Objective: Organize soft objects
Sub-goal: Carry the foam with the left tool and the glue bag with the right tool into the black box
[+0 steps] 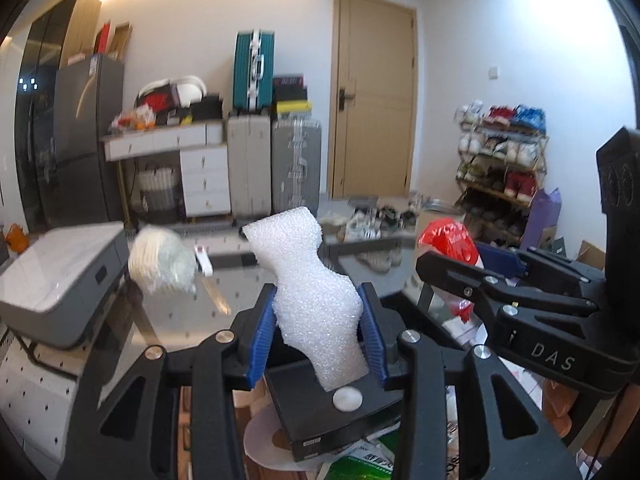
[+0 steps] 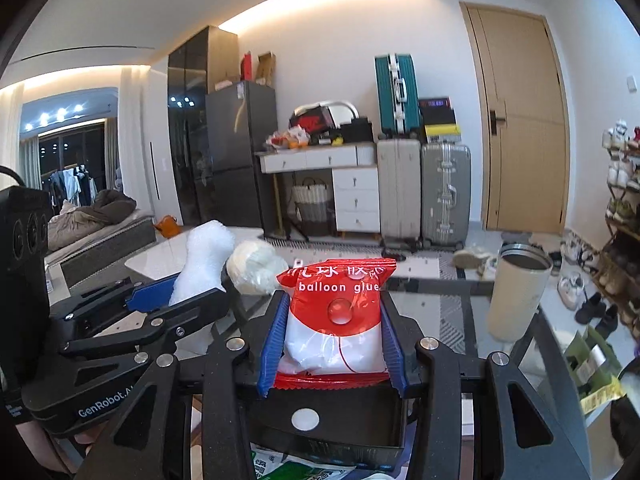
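Between the blue pads of the left gripper [image 1: 320,332], seen from the left wrist, stands a white foam piece [image 1: 308,280]. The fingers [image 1: 260,336] pinch its narrow waist, and it rises upright above them, well off the glass desk [image 1: 240,276]. The foam is coarse and open-celled, with a wavy, cut outline, wider at the top than at the pinch. It looks light and springy, so I judge a gentle squeeze is enough; more would crush the waist. Beyond it, a white ball wrapped in clear film [image 1: 160,264] appears blurred; whether it rests on the desk I cannot tell. At right, the other gripper holds a red packet [image 1: 448,240].

Over on the right wrist view, the right gripper [image 2: 334,332] has its ribbed blue fingers [image 2: 394,344] pressed against both sides of the red-and-white packet [image 2: 336,312], printed "balloon glue". Its film is glossy and crinkled, puffed like a pillow, with a small clear bubble window at the centre. Slick film can slide, so holding it level and low before letting go seems wise. The foam piece [image 2: 204,256] and wrapped ball [image 2: 254,266] show at left, and a cream tumbler [image 2: 516,292] stands upright on the desk [image 2: 440,308] at right. Both items seem to be in transit, and setting them down clear of the tumbler would avoid tipping it.
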The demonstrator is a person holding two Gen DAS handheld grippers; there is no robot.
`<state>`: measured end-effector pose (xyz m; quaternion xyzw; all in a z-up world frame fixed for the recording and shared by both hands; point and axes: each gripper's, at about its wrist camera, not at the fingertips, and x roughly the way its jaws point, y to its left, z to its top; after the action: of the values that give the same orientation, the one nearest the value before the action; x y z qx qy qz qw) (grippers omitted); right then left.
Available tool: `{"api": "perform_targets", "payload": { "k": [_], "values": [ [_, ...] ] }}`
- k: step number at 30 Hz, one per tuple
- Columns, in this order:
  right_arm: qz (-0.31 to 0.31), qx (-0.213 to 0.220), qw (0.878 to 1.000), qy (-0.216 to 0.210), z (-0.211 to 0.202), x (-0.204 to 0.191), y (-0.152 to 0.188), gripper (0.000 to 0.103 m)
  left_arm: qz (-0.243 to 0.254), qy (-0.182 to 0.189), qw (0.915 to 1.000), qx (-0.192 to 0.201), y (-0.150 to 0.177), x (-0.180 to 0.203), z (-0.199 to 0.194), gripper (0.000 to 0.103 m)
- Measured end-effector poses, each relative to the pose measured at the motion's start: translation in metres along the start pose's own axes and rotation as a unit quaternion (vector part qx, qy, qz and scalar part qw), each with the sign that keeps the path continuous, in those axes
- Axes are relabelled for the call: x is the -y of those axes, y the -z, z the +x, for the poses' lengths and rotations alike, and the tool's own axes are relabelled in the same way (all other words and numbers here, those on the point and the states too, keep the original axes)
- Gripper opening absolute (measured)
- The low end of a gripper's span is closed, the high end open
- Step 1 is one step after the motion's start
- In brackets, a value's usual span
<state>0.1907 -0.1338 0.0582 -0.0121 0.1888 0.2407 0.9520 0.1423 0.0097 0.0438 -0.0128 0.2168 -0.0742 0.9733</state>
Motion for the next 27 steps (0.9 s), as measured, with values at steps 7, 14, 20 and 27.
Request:
{"api": "perform_targets", "payload": {
  "k": [7,14,20,27],
  "values": [
    [0.033,-0.109,0.993,0.003,0.065,0.019,0.028,0.044,-0.024,0.026,0.9953,-0.090,0.020,-0.004,0.044,0.039],
    [0.021,-0.202,0.979,0.005,0.095,0.026,0.056,0.044,-0.002,0.032,0.9882,-0.150,0.036,0.005,0.059,0.039],
    [0.022,-0.243,0.970,0.016,0.091,0.029,0.061,0.044,0.019,0.044,0.9838,-0.173,0.038,0.011,0.055,0.039],
    [0.016,-0.275,0.961,0.010,0.075,0.020,0.065,0.044,0.045,0.047,0.9777,-0.200,0.040,0.017,0.042,0.039]
  ]
}}
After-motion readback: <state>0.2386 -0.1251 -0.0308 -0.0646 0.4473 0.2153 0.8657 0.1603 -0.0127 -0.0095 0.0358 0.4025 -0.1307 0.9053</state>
